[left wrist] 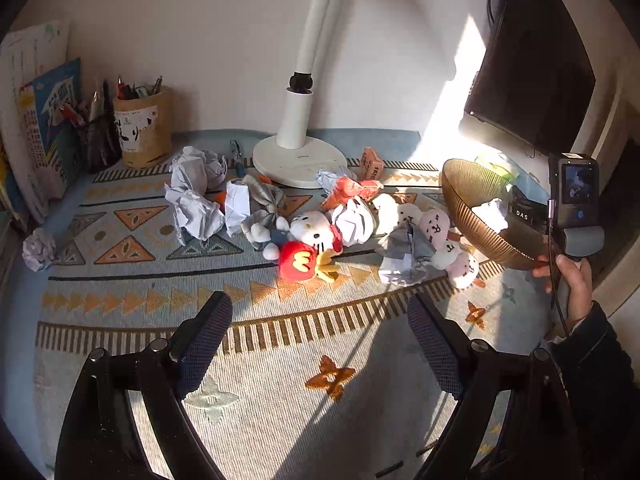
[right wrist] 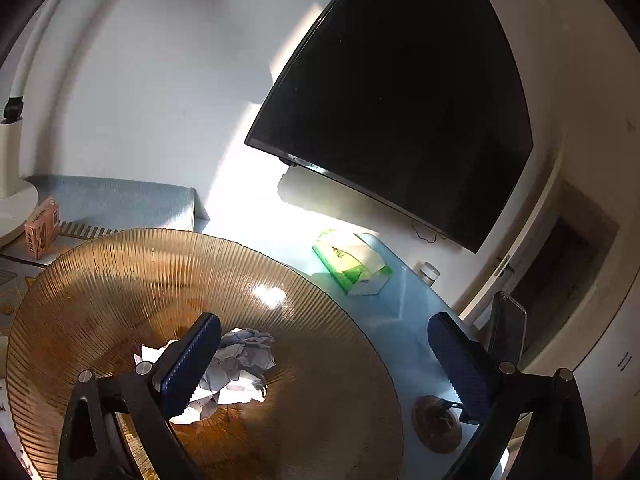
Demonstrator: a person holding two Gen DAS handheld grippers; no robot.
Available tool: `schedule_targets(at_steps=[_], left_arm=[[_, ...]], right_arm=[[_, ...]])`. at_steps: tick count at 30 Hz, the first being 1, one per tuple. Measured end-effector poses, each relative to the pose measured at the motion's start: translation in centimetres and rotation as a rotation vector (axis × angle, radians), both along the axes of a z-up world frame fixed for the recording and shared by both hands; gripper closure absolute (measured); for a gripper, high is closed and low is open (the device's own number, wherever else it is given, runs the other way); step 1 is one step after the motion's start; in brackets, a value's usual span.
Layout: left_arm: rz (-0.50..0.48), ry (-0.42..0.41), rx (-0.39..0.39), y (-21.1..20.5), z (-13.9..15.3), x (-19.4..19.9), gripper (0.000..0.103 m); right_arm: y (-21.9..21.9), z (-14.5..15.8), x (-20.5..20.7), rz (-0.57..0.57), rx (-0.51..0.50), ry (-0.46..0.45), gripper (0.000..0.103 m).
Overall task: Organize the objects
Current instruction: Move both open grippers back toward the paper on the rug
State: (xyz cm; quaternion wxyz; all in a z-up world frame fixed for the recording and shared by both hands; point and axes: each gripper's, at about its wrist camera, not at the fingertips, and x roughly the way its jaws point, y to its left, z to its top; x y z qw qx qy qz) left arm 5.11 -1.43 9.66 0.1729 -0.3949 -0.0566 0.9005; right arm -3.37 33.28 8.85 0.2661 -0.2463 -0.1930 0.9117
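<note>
Left gripper (left wrist: 320, 344): jaws spread wide with nothing between them, hanging over the patterned cloth (left wrist: 120, 280) a bit in front of the toy pile.

Right gripper (right wrist: 324, 368): pointing into the amber bowl (right wrist: 120, 280). One finger (right wrist: 188, 360) sits inside it, the other is out past the rim over the blue glass tabletop (right wrist: 400, 304). The pads look well apart, but whether they're pinching the bowl's rim down low, honestly can't tell.

Right hand (left wrist: 576, 288): seen from the left camera, it's wrapped around the gripper handle and sits right beside the bowl's lower edge.

Bowl: ribbed, brownish, tilted up at the right end of the table in the left view. One crumpled paper ball (right wrist: 240, 364) lies inside.

Loose paper: several more crumpled balls (left wrist: 196, 192) on the cloth left of the lamp base (left wrist: 300, 160), plus a stray one (left wrist: 38, 248) off near the left edge.

Plush toys: a white cat plush (left wrist: 308, 232) with a red fries-shaped plush (left wrist: 298, 262) touching it, and a few pale round plushies (left wrist: 436, 232) next to the bowl, all tangled up with paper.

Other stuff: pen cup (left wrist: 144, 128) and books (left wrist: 48, 128) at back left, small orange box (left wrist: 372, 164) by the lamp, green tissue pack (right wrist: 352, 260) under a dark screen (right wrist: 400, 100).
</note>
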Motion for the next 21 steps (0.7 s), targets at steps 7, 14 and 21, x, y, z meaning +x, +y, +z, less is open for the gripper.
schedule_targets(at_steps=[7,14,21], left_arm=[[-0.05,-0.16,0.066,-1.9,-1.9,7.0,0.014],[0.154,0.007,-0.029,-3.1,-1.2,4.0,0.014],[0.273,0.141,-0.125,-3.9,-3.6,-0.7,0.014]], right_arm=[[-4.5,5.6,7.7,0.173,-0.174,0.134,0.0],[-12.2,4.2,12.5,0.496,-0.548,0.056,0.0],[-17.1,-1.4,10.1,0.581,-0.591,-0.052,0.0]])
